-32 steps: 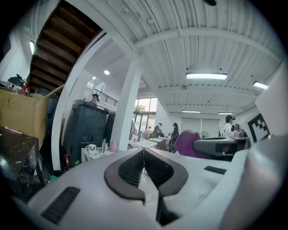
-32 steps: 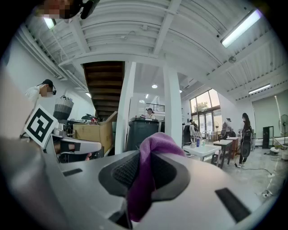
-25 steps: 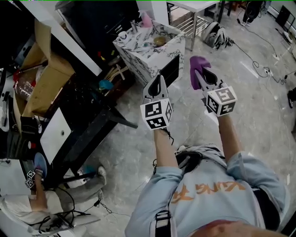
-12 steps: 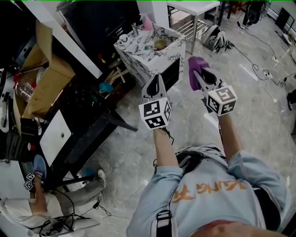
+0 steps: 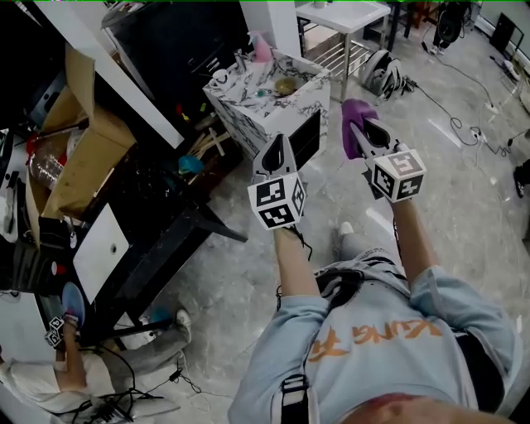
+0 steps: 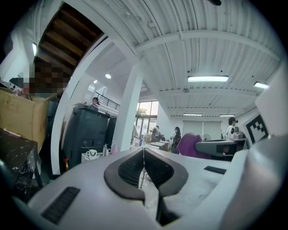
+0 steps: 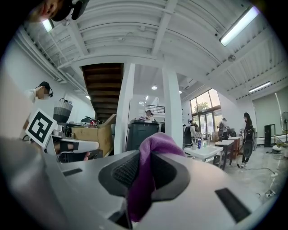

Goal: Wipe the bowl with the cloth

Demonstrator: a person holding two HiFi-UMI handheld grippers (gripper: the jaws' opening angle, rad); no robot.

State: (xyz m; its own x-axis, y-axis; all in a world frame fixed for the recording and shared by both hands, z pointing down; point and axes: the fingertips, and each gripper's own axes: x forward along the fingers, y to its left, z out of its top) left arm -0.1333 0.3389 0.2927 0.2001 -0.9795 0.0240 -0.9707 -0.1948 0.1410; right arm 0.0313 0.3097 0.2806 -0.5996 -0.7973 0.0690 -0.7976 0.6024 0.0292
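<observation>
Both claws are raised over a pale grey, veined stone floor [image 5: 464, 190], with nothing touching either one.

My left gripper [image 5: 279, 142] has its jaws pressed together along their whole length and nothing between them; the left gripper view shows the same seam [image 6: 143, 155].

My right gripper [image 5: 361, 132] pinches the purple cloth [image 5: 354, 112]. The cloth bulges out past the tips and hangs down between the pads [image 7: 146, 175].

Directly ahead of the left claw stands a marble-patterned block [image 5: 248, 112], its near corner just beyond the tips. On the top of the block sits a small brownish bowl [image 5: 286, 85], ahead and a little right of the left claw, ahead and left of the right claw, and apart from the cloth. A pink bottle [image 5: 262, 50] and a white mug [image 5: 221, 76] stand farther back on the same top.

Left of the left claw, a black bench [image 5: 166, 224] and an open cardboard box [image 5: 83, 141] crowd the edge of the floor. Ahead of the right claw stands a white table [image 5: 344, 12]. To the right of the right claw the floor is open except for loose cables [image 5: 476, 124].
</observation>
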